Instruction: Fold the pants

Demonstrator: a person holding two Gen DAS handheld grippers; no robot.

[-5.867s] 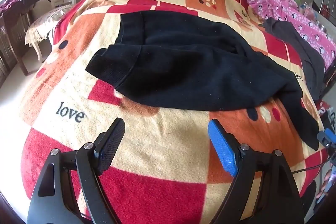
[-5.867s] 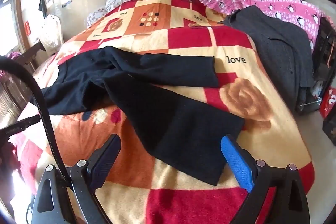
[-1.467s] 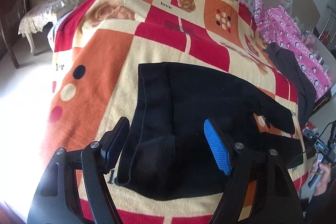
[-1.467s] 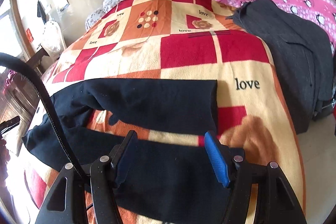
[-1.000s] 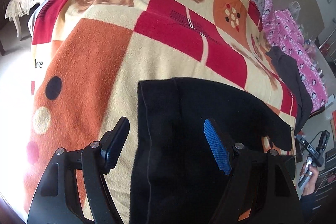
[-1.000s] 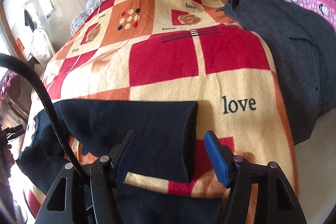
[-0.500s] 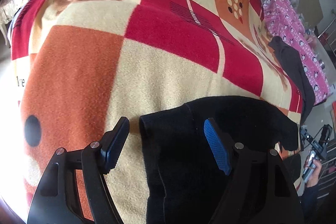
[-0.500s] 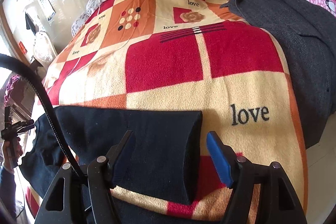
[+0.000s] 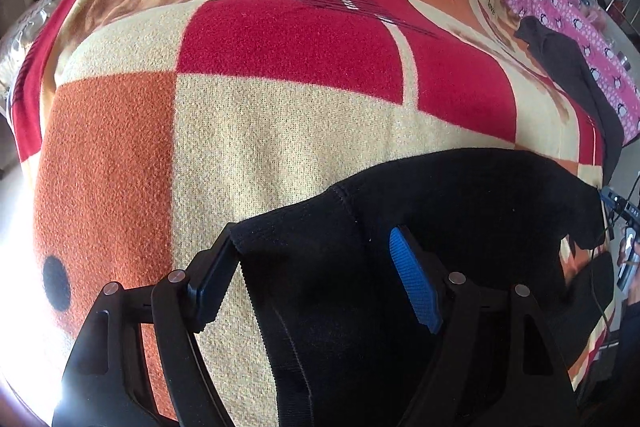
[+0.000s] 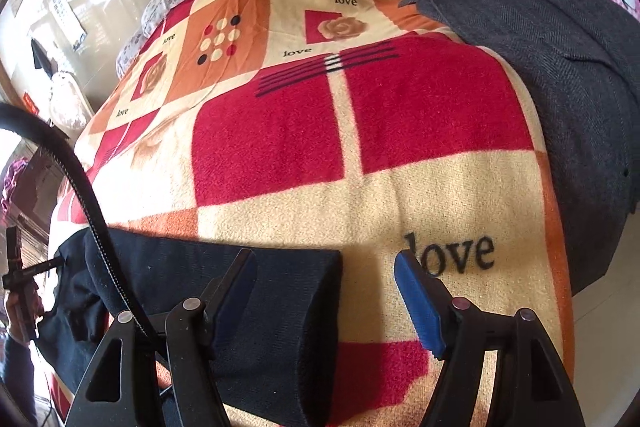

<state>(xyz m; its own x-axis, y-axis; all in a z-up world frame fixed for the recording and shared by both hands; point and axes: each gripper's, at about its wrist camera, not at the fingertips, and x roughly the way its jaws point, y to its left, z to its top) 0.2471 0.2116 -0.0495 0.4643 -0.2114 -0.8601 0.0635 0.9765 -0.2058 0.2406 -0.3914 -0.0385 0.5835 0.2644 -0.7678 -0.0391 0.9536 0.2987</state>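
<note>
The black pants (image 9: pixel 460 227) lie spread on the checked blanket (image 9: pixel 280 131) of the bed. The left gripper (image 9: pixel 316 275) stands wide open over the waistband corner, its black finger at the cloth's left edge, its blue pad (image 9: pixel 416 287) above the fabric. The right gripper (image 10: pixel 326 291) is likewise wide, straddling the cuff end of a leg (image 10: pixel 280 311), with the "love" print just right of it. Compared with half a second ago, both grippers sit closer to the cloth, which now fills more of each view.
</note>
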